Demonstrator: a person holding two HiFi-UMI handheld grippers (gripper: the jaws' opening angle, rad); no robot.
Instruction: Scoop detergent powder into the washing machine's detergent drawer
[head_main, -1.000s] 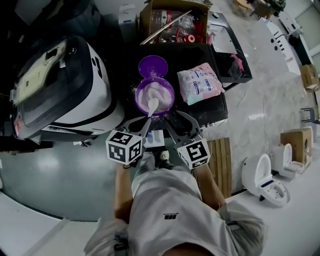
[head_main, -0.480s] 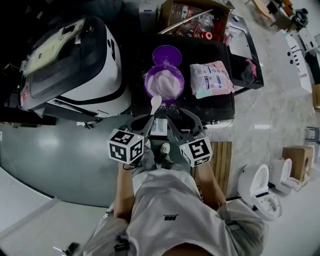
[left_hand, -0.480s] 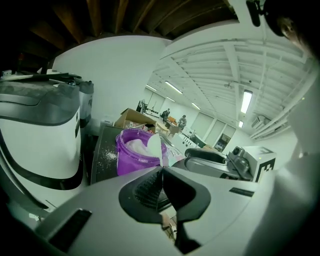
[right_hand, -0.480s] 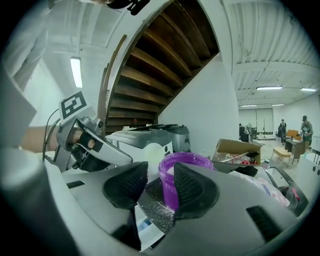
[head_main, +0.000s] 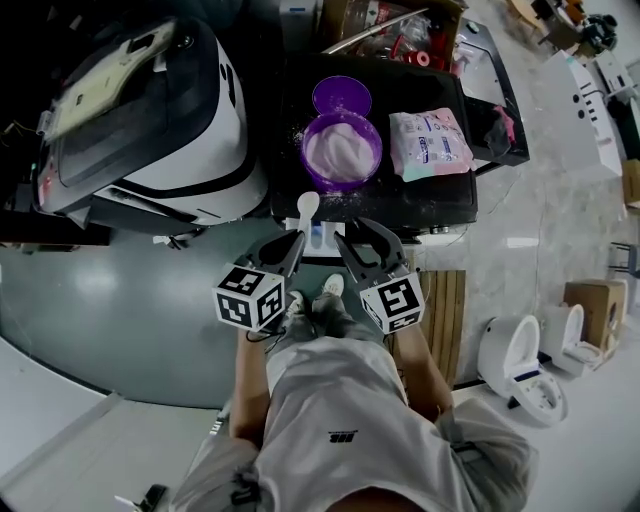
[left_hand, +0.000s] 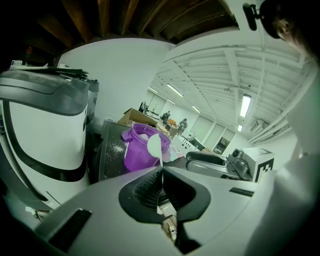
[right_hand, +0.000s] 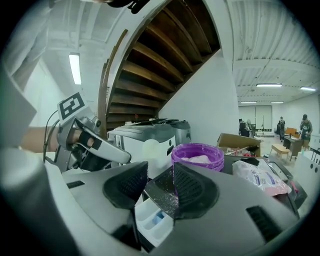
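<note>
A purple tub (head_main: 342, 150) of white detergent powder stands open on the black washing machine (head_main: 460, 205), with its lid (head_main: 341, 97) behind it. My left gripper (head_main: 296, 242) is shut on the handle of a white scoop (head_main: 308, 207), whose bowl hangs at the machine's front edge, clear of the tub. The left gripper view shows the scoop (left_hand: 155, 146) rising from my left gripper (left_hand: 161, 170) in front of the tub (left_hand: 136, 150). Below it, the white detergent drawer (head_main: 318, 243) is pulled out. My right gripper (head_main: 352, 234) stands open beside it, over the drawer (right_hand: 150, 217).
A pink detergent bag (head_main: 430, 143) lies right of the tub. A large white and black appliance (head_main: 150, 130) stands to the left. Behind is a cardboard box (head_main: 395, 25) of goods. White toilets (head_main: 520, 355) and a wooden board (head_main: 440, 310) are on the floor to the right.
The scoop has come out of the tub and back towards me, to the machine's front edge above the drawer. The right gripper has stayed open beside it.
</note>
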